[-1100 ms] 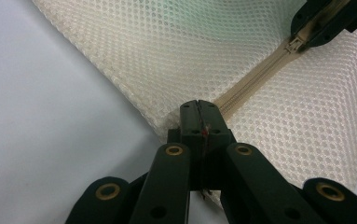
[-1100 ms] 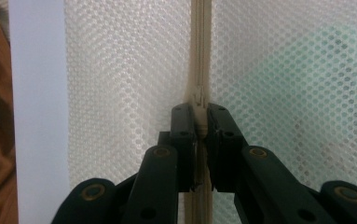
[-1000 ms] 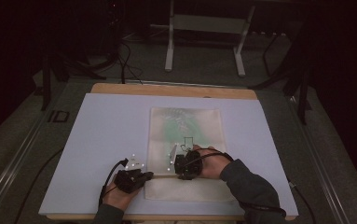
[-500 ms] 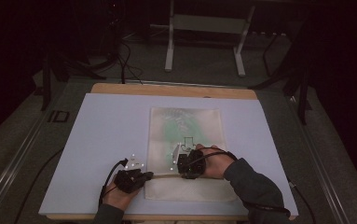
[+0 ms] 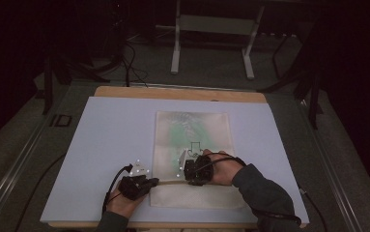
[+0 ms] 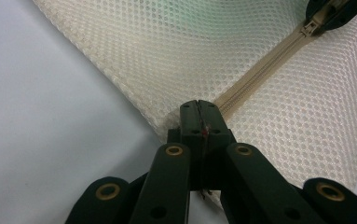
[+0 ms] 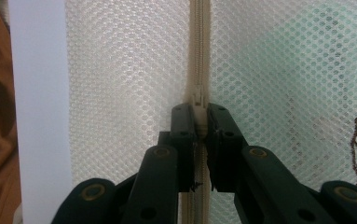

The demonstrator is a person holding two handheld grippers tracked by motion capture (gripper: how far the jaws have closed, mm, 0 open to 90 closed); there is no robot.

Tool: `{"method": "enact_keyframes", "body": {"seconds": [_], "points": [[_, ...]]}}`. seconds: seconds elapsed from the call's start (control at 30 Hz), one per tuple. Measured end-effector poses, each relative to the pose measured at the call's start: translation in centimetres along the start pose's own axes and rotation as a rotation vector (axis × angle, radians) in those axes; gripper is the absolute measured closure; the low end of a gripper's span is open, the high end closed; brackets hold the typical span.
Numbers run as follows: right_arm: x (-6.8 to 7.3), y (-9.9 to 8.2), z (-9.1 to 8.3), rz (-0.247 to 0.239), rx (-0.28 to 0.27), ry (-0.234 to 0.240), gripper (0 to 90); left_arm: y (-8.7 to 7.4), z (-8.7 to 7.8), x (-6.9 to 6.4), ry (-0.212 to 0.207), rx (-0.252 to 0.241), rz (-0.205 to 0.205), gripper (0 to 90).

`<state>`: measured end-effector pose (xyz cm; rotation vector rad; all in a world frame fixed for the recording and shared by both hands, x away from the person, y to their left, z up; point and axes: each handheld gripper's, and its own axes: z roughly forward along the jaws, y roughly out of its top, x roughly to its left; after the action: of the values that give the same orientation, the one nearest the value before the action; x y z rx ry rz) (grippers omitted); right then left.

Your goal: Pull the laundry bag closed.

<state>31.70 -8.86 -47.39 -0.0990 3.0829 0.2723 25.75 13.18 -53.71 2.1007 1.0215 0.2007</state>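
Note:
A white mesh bag (image 5: 192, 130) lies flat on the pale table sheet (image 5: 110, 140), with something green (image 7: 306, 70) showing through the mesh. Its beige zipper (image 6: 260, 74) runs across the near end. My left gripper (image 6: 198, 109) is shut on the bag's edge where the zipper ends, at the bag's near left (image 5: 156, 181). My right gripper (image 7: 199, 114) is shut on the zipper pull (image 7: 198, 100), a short way along the zipper from the left one (image 5: 186, 178). In the left gripper view the right gripper (image 6: 334, 11) sits at the top right, on the pull.
The sheet covers a wooden table whose far edge (image 5: 177, 92) shows. Behind it stand a metal frame's legs (image 5: 175, 48) and cables (image 5: 129, 63) on the dark floor. A dark outline drawing (image 5: 195, 147) shows through the mesh near my right hand.

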Motion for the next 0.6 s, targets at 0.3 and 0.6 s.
{"method": "enact_keyframes", "body": {"seconds": [0.3,0.6], "points": [[-0.1,-0.5,-0.2,0.003,0.01,-0.001,82.4,0.0,0.0,0.0,-0.001,0.001,-0.002,89.6],[-0.2,-1.2,-0.6,0.011,0.01,-0.002,82.4,0.0,0.0,0.0,-0.001,0.0,-0.003,89.5]]}}
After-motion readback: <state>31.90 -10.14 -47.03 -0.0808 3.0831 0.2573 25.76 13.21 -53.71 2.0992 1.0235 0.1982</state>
